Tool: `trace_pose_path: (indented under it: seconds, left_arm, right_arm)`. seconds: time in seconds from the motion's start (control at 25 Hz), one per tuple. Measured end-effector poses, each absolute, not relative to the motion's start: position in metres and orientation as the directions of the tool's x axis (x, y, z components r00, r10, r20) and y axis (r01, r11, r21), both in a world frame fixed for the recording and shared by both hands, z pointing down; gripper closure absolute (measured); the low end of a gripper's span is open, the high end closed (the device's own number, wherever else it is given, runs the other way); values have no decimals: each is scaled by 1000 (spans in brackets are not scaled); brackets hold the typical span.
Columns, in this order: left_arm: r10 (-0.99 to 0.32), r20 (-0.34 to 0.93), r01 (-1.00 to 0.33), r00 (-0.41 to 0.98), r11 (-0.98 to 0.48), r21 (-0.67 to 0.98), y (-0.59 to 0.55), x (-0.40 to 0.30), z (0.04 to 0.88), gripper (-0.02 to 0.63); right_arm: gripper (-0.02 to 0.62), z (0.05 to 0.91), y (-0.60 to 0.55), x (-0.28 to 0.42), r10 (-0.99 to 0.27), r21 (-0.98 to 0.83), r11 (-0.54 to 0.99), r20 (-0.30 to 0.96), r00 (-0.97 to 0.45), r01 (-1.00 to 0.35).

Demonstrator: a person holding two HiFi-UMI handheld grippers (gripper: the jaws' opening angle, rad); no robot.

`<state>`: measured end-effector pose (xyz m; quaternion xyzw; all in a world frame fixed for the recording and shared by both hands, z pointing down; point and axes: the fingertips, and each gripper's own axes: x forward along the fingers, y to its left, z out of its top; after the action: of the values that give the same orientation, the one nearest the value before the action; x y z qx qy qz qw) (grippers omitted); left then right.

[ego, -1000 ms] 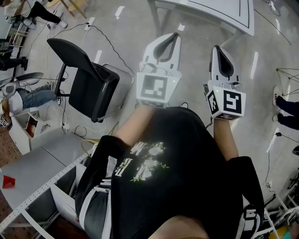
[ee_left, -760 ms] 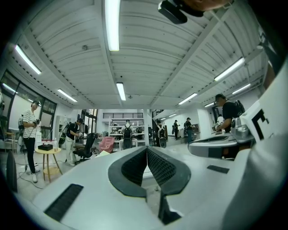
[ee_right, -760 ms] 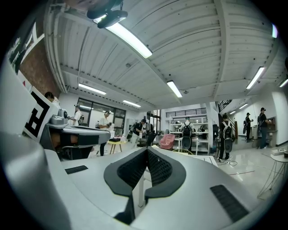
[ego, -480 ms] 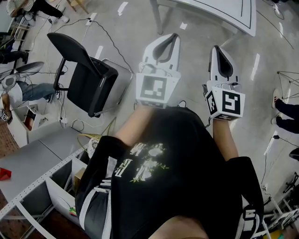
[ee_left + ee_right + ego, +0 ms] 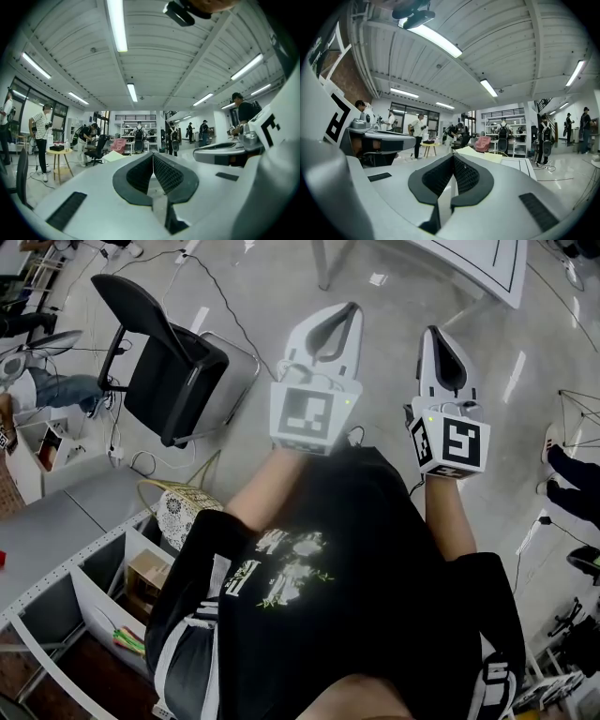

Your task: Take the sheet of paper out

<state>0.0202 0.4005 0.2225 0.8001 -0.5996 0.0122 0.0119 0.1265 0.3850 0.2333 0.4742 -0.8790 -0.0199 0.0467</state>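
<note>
I hold both grippers out in front of my chest, over a grey floor. The left gripper [image 5: 352, 308] is shut, its dark pads pressed together with nothing between them [image 5: 153, 155]. My right gripper [image 5: 435, 333] is shut and empty too [image 5: 453, 157]. Both point towards a white table [image 5: 469, 259] with a black outline at the top of the head view. In the right gripper view a pale tabletop [image 5: 487, 154] lies ahead. I cannot make out a sheet of paper for certain in any view.
A black chair [image 5: 164, 371] stands at the left, with cables on the floor around it. A grey shelf unit [image 5: 56, 531] holds a woven basket [image 5: 183, 507] and a cardboard box [image 5: 145, 577]. Someone's feet [image 5: 572, 460] show at the right. Several people stand far off.
The head view has shifted: the chair and the shelf unit slid up and to the left, and the white table moved further out at the top. Both grippers stay shut, side by side.
</note>
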Motion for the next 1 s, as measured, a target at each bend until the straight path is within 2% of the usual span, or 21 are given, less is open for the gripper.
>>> trace_pose_path:
  seconds: [1.0]
  left_arm:
    - [-972, 49, -973, 229, -229, 11, 359, 11, 235, 603]
  right_arm:
    - [595, 242, 349, 116, -805, 70, 593, 55, -591, -802]
